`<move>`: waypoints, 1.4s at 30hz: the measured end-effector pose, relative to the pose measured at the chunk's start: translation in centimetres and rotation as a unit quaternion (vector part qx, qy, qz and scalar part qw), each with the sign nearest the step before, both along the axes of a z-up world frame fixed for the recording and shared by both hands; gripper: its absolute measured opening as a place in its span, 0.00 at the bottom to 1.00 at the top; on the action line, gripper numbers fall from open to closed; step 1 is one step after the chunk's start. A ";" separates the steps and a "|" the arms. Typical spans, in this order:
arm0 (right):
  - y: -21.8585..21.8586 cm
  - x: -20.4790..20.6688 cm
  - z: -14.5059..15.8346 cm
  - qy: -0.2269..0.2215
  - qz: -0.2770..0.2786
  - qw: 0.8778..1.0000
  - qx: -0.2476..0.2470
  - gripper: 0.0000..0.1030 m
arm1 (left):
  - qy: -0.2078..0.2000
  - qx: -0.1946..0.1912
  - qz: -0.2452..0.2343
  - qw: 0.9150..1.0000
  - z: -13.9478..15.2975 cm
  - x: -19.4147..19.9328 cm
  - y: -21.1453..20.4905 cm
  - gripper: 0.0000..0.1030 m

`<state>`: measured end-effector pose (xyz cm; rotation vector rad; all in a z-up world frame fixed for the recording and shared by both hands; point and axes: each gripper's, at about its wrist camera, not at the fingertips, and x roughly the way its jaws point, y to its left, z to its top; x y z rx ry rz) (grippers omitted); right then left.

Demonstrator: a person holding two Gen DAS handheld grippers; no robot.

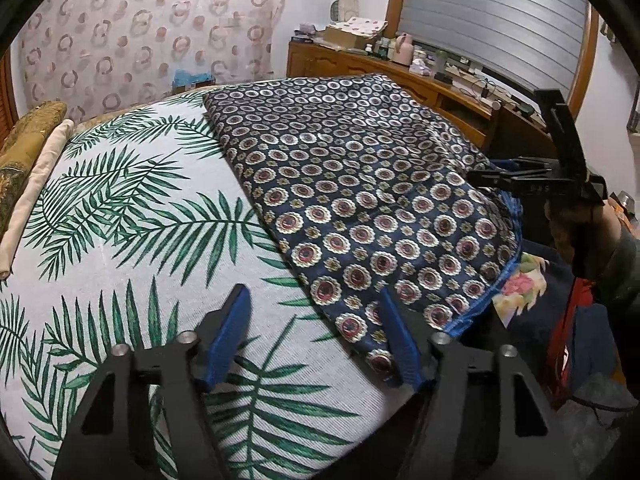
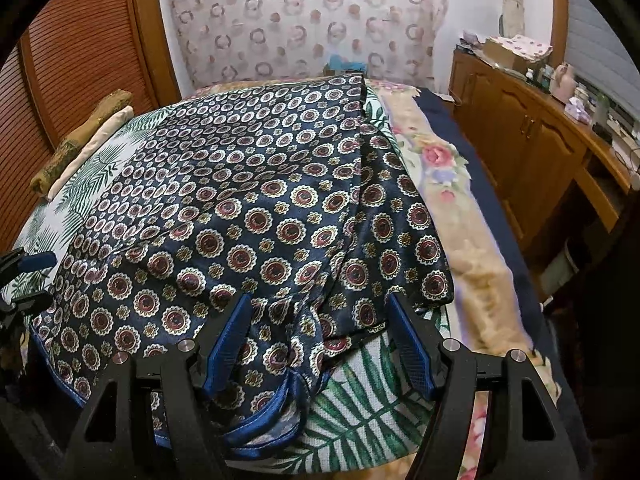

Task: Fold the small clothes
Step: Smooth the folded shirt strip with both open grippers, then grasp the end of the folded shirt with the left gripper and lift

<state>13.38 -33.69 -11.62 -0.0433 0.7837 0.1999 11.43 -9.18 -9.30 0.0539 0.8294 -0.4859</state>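
Evidently the garment (image 2: 240, 216) was laid flat for folding, and both the left gripper (image 1: 316, 320) and right gripper (image 2: 320, 320) were held spread over its near hem, nothing pinched

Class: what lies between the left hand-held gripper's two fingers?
Leaf-print sheet, bare; the patterned garment only reaches the one finger, in the left wrist view.

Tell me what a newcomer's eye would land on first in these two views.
The dark blue patterned cloth, covered in round medallions, dominates both views; it lies spread on a white bedspread printed with green palm leaves. The left gripper stands open at the cloth's near corner, one finger over the bedspread and the other over the cloth. The right gripper is open over the bunched, blue-trimmed edge.
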 end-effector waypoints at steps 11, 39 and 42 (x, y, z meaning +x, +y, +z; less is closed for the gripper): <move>0.3 -0.9 -0.3 -0.011 0.003 1.000 -0.011 0.69 | 0.018 -0.027 -0.032 0.999 0.1 -1.9 -0.3 0.32; 10.1 -9.2 5.4 -0.094 0.132 0.986 0.034 0.69 | -0.079 -0.129 -0.013 0.988 8.4 2.4 -1.7 0.02; 10.9 -9.3 5.0 -0.086 0.138 0.986 0.027 0.69 | -0.081 -0.130 -0.007 0.988 8.6 3.1 -1.6 0.02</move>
